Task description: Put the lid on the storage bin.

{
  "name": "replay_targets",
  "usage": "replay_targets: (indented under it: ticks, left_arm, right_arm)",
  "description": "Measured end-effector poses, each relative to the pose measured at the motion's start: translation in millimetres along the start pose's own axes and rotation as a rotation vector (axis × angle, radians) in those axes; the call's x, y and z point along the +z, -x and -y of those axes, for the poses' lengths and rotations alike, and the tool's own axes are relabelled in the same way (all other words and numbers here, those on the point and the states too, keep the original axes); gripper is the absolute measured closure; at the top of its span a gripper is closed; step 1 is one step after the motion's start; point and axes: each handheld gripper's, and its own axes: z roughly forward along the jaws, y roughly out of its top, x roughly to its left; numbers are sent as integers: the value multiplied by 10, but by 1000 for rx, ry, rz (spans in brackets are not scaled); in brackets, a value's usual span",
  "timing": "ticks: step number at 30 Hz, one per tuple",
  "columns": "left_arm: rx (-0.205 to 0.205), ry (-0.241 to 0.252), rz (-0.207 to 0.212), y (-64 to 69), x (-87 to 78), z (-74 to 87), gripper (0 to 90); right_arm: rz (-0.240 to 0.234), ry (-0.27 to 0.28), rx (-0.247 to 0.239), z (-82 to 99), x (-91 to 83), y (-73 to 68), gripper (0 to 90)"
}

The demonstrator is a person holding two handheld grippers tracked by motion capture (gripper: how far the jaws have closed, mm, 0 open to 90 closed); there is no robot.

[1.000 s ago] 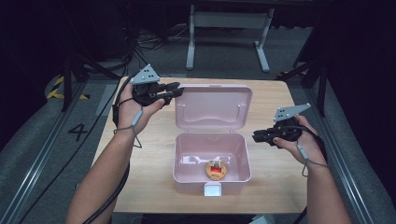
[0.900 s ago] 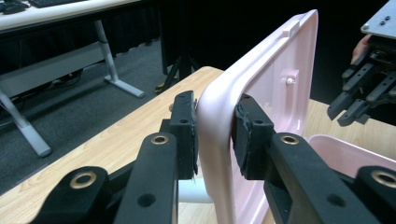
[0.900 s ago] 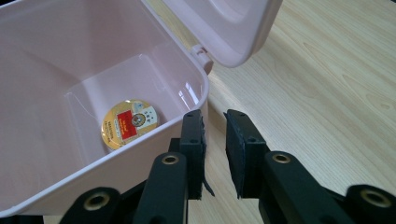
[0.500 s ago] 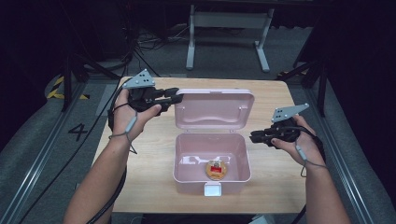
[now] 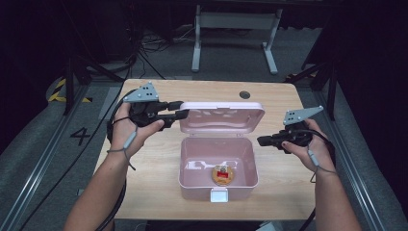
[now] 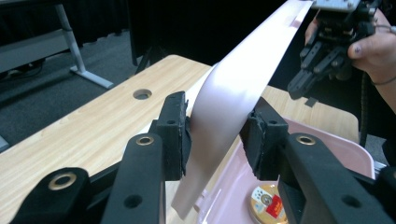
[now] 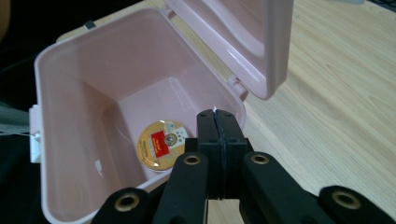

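Compared with the frames from a second and half a second ago, the left hand-held gripper (image 5: 178, 109) has shifted slightly rightward to the left edge of the raised pale pink plastic lid (image 5: 222, 118). The right hand-held gripper (image 5: 262, 141) has stayed almost in place beside the box. This suggests that the lid, now upright, is about to be swung down to close the box.

Left hand-held gripper (image 6: 217, 135): jaws spread partway, one on each face of the lid's edge (image 6: 233, 100); whether they press it cannot be told. Right hand-held gripper (image 7: 216, 122): jaws pressed together, holding nothing, poised just outside the right wall of the pale pink rectangular plastic box (image 5: 187, 166). The box stands open at the middle of the light wooden tabletop (image 5: 159, 159); a round gold tin with a red label (image 7: 161, 144) lies on its floor.
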Motion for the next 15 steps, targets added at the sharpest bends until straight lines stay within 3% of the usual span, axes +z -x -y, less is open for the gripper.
replay_targets:
  ticks: [4,15]
  left_arm:
    - [-8,10,9,-10,-17,73,644]
    - [-35,-27,43,5,-37,199,635]
  right_arm:
    - [-6,19,-9,-22,-11,-27,900]
    - [-18,72,11,-29,-25,-16,900]
